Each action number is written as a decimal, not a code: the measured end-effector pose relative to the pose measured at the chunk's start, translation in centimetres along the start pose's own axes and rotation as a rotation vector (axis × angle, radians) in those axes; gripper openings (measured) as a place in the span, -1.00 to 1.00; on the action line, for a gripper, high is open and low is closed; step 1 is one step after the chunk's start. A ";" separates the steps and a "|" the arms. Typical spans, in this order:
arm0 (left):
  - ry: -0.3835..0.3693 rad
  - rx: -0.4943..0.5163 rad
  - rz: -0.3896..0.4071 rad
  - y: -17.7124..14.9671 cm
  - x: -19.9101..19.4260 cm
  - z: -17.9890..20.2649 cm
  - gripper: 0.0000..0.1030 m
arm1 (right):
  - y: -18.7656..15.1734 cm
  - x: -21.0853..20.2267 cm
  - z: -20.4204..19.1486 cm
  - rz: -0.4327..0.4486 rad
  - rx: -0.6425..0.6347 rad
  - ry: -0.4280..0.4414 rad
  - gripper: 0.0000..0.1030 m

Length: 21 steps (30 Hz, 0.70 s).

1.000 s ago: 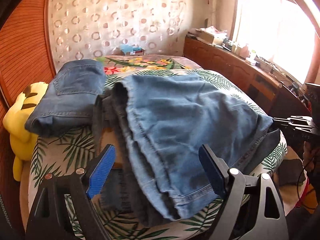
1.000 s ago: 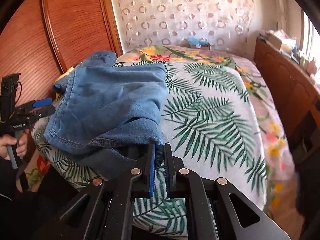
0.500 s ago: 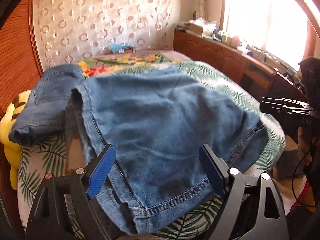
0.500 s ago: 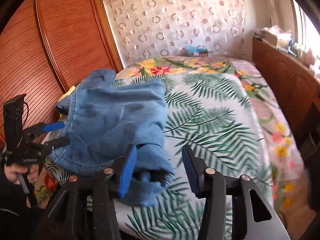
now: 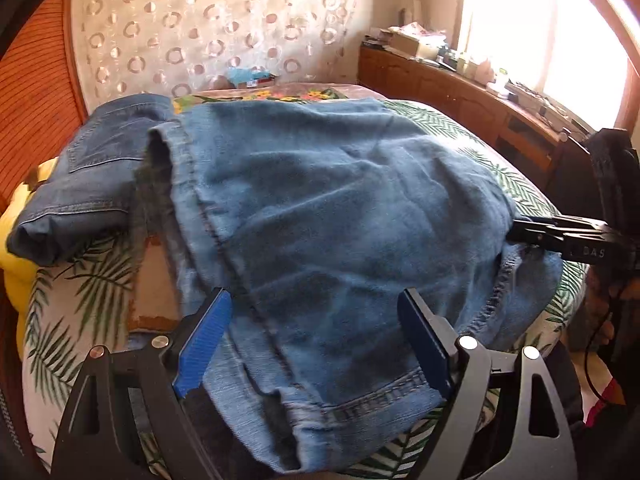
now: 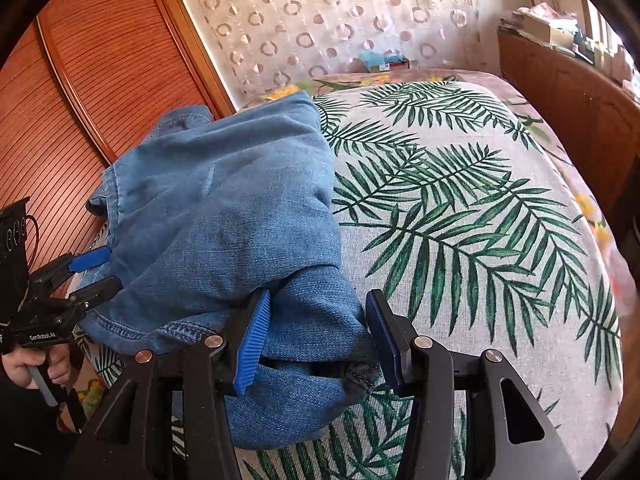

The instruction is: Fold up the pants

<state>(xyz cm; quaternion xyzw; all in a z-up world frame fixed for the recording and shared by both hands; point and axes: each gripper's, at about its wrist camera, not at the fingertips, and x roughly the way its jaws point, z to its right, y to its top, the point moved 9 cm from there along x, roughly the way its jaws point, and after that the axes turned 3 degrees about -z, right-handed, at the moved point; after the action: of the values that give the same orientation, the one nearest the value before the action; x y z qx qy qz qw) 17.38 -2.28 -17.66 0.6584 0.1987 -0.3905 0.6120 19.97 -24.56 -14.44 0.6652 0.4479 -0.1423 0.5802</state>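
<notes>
Two pairs of jeans lie on the bed (image 6: 500, 240), whose cover is printed with green palm leaves. A lighter blue pair, the pants (image 5: 340, 220), fills the middle of the left wrist frame in a loose fold, its stitched hem at the lower edge; in the right wrist frame it covers the left half. A darker folded pair (image 5: 92, 184) sits at the upper left of the left wrist frame, touching the pants, with a yellow plush toy (image 5: 16, 256) at the far left edge. The left gripper (image 5: 316, 344) stands wide open at the bottom of its frame, denim lying between its blue pads but not pinched. The right gripper (image 6: 316, 336) is partly open and closing, a bunched roll of the pants between its pads, which do not yet squeeze it. Wooden cabinets (image 5: 460, 92) run under the bright window at upper right.
</notes>
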 end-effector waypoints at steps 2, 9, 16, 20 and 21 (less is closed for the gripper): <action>0.006 -0.024 0.005 0.0 -0.2 -0.8 0.66 | 0.5 0.1 -0.6 -0.012 -0.007 0.031 -0.61; 0.034 -0.107 0.047 -0.6 -2.8 -4.8 0.66 | 4.5 -3.3 -3.3 0.089 -0.069 -0.006 -0.83; 0.062 -0.145 0.107 -1.2 -6.3 -8.0 0.66 | 10.2 -5.3 -10.6 0.182 -0.183 0.041 -0.84; 0.091 -0.173 0.133 -1.8 -8.3 -10.5 0.66 | 11.2 -4.3 -16.3 0.193 -0.274 0.112 -0.84; 0.102 -0.182 0.139 -2.0 -8.8 -11.3 0.66 | 11.1 -3.7 -17.7 0.186 -0.295 0.136 -0.84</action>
<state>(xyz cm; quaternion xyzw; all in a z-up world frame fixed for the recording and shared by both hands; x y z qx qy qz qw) 13.54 10.80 -12.91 0.6312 0.2180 -0.2935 0.6841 20.50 -9.40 0.44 0.6195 0.4387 0.0248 0.6505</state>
